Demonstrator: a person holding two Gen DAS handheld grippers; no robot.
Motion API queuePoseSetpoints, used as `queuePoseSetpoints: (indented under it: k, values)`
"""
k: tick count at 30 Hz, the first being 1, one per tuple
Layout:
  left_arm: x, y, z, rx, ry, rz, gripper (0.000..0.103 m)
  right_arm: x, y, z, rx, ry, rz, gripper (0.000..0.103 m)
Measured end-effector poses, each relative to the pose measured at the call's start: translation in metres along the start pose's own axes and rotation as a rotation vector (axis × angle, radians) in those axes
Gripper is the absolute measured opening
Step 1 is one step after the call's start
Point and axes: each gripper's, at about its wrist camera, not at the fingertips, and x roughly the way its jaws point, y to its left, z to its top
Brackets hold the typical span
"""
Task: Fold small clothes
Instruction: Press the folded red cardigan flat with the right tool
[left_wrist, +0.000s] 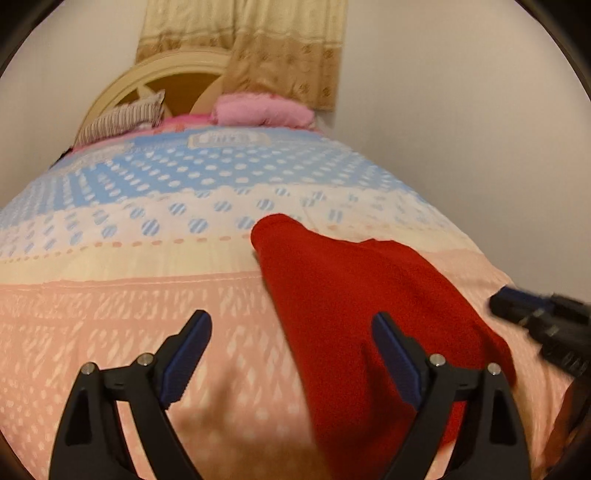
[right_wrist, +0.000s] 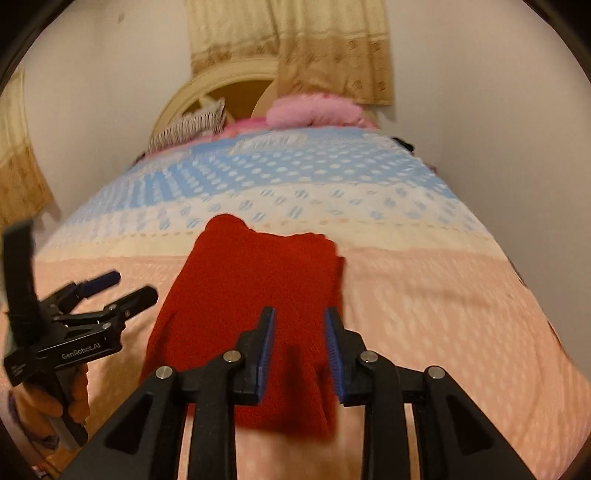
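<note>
A small red garment (left_wrist: 354, 314) lies flat on the pink and blue bedspread (left_wrist: 129, 295). It also shows in the right wrist view (right_wrist: 255, 288). My left gripper (left_wrist: 291, 325) is open and empty above the garment's left edge, and it shows from the side in the right wrist view (right_wrist: 127, 286). My right gripper (right_wrist: 300, 317) is open with a narrower gap, hovering over the near part of the garment, nothing between its pads. Its tip shows at the right edge of the left wrist view (left_wrist: 517, 302).
Pink pillows (left_wrist: 258, 110) and a striped cushion (left_wrist: 122, 122) lie at the headboard (left_wrist: 122, 85). A beige curtain (left_wrist: 280, 48) hangs on the wall behind. The wall runs along the bed's right side (right_wrist: 517, 147). A small dark object (right_wrist: 404, 143) sits at the far right bed edge.
</note>
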Motion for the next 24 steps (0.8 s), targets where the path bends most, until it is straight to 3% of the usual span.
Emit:
queuePoseSetpoints:
  k: [3,6,8,18,24]
  values:
    - [0.035,0.002,-0.002,-0.027,0.077,0.024,0.091,0.045,0.003,0.011,-0.015,0.068,-0.004,0.028]
    - [0.056,0.011,-0.012,-0.068,0.120,-0.012,0.094,0.094,-0.002,0.006,-0.026,0.148,-0.087,0.028]
    - [0.064,0.019,-0.016,-0.120,0.138,-0.034,0.102,0.099,-0.004,0.004,-0.020,0.110,-0.096,0.028]
    - [0.068,0.013,-0.018,-0.108,0.135,-0.037,0.103,0.105,-0.004,0.001,-0.026,0.039,-0.143,0.029]
    - [0.064,0.012,-0.019,-0.101,0.129,-0.024,0.103,0.096,-0.001,0.006,-0.009,0.051,-0.158,0.031]
